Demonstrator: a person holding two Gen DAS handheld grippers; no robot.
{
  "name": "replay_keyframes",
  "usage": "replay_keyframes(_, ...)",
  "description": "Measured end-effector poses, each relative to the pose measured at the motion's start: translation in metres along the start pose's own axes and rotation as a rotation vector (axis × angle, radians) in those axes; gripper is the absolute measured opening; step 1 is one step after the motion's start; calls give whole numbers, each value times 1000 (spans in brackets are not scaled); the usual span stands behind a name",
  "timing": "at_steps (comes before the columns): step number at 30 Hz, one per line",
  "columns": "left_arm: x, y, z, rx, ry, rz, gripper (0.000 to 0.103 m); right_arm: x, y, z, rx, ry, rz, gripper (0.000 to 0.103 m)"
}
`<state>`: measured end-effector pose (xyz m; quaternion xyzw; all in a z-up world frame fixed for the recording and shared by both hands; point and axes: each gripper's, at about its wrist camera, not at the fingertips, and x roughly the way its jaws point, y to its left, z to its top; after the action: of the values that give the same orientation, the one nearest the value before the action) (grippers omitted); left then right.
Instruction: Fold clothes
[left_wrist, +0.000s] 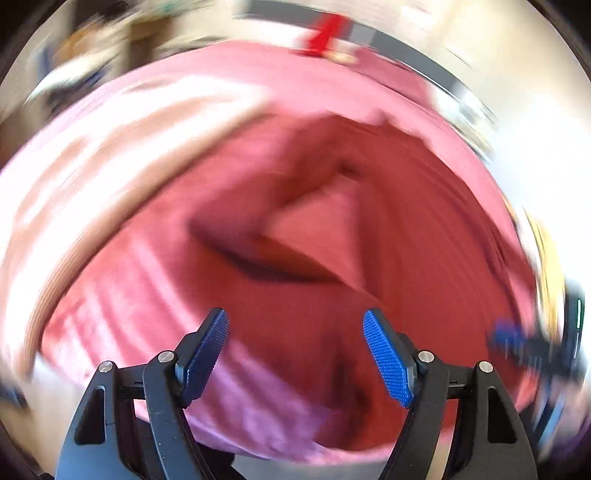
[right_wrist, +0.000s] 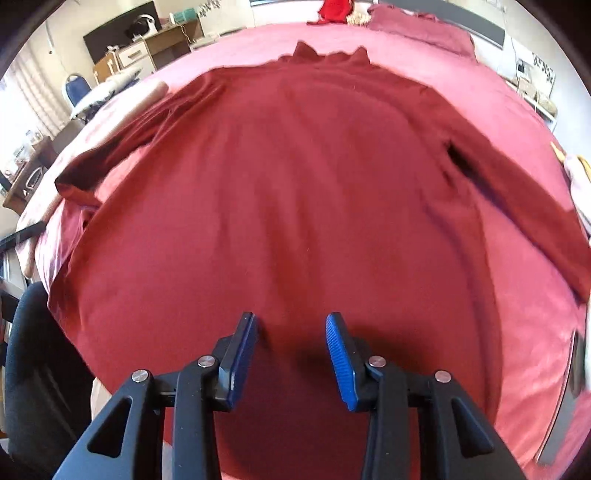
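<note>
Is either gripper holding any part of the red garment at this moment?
No. The right gripper is open above the red sweater, which lies flat on the pink bedspread. The left gripper is open too, nothing between its fingers.

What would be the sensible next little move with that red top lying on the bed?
Probably lower the right hand-held gripper, open and empty, onto the near hem of the dark red sweater and pinch it. The sweater lies flat, sleeves spread, still unfolded on the pink bedcover.
</note>
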<state>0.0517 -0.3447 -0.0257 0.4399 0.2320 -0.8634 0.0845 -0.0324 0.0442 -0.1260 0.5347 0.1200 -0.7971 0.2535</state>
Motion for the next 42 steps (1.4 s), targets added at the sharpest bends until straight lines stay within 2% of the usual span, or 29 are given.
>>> replay_keyframes(1,2,11,0,-71,7,-24,77,0,2,-2,1,13,-6,40)
replay_keyframes(2,5,13,-2,-81,22,-43,77,0,4,-4,3,15,-2,40)
replay_keyframes(4,15,1,-9,-19,67,-62,77,-1,8,-7,0,18,2,40)
replay_keyframes(8,42,-57,-26,338,73,-32,77,2,9,-10,-5,52,-11,41)
replay_keyframes(10,59,-68,-28,417,96,4,77,2,5,-9,17,63,-1,41)
replay_keyframes(11,66,-66,-26,407,112,21,77,1,2,-9,27,68,4,42)
replay_keyframes(13,71,-48,-17,285,140,-37,77,-2,-1,-9,32,72,11,42)
replay_keyframes(15,60,-28,-6,144,117,-143,77,-4,-5,-11,35,73,18,42)
replay_keyframes(16,53,-15,0,81,86,-147,77,-5,-7,-13,36,71,22,42)
replay_keyframes(17,47,-3,6,27,57,-137,78,-6,-9,-15,35,65,27,42)
replay_keyframes(18,47,4,10,18,46,-70,79,-7,-10,-16,35,61,29,43)
replay_keyframes(19,51,9,12,20,63,-45,79,-6,-11,-16,35,59,28,44)
replay_keyframes(20,59,11,12,30,109,-61,79,-6,-11,-16,34,60,25,44)
replay_keyframes(21,67,9,10,68,138,-52,79,-6,-11,-16,33,64,17,45)
replay_keyframes(23,77,-10,4,246,130,35,82,-7,-10,-15,26,72,-1,45)
replay_keyframes(25,90,-30,-3,382,111,136,84,-9,-11,-15,26,71,-9,46)
replay_keyframes(26,93,-33,-4,384,103,155,84,-10,-12,-16,28,68,-10,46)
replay_keyframes(27,94,-33,-3,366,98,156,85,-11,-13,-17,29,64,-8,46)
replay_keyframes(28,94,-33,-1,346,96,154,80,-13,-15,-18,28,62,-7,46)
replay_keyframes(29,93,-28,3,320,99,137,60,-14,-16,-18,28,61,-6,46)
replay_keyframes(30,90,-23,7,296,99,126,44,-16,-18,-18,29,61,-3,46)
replay_keyframes(31,86,-16,15,260,103,104,12,-17,-19,-19,33,62,0,46)
replay_keyframes(33,75,7,35,145,115,9,8,-19,-22,-19,37,64,4,46)
replay_keyframes(37,36,70,89,-138,9,-204,8,-22,-26,-19,38,70,-2,46)
replay_keyframes(40,1,124,133,-306,-119,-282,8,-25,-30,-20,44,68,-1,46)
replay_keyframes(42,-17,155,159,-341,-193,-270,8,-27,-31,-21,43,69,-1,46)
